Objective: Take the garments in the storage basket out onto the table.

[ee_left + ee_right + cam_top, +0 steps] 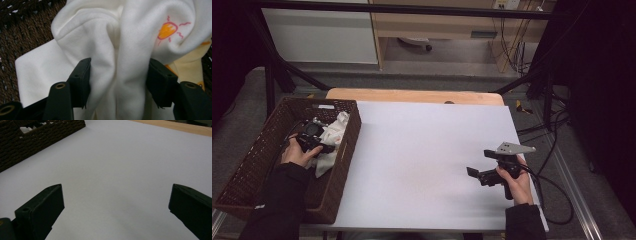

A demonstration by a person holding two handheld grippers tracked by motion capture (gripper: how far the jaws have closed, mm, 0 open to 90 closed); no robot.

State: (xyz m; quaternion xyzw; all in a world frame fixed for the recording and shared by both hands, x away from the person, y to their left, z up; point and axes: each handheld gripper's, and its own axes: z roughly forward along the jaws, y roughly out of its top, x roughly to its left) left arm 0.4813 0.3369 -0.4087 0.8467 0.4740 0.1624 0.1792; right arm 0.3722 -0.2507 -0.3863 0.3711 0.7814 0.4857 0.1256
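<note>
A crumpled white fleece garment [110, 50] with an orange sun drawn on it lies bunched in the dark brown woven wicker basket [252, 165] at the table's left edge, its folds running roughly from the near side toward the far rim; no clear long axis can be told. The left gripper [117, 82] reaches down into the basket, its black jaws standing apart with a thick fold of soft cloth between them, not yet pinched. The right gripper [477, 173] hovers over the smooth white tabletop [422, 150], jaws wide apart and empty, pointing left toward the basket.
</note>
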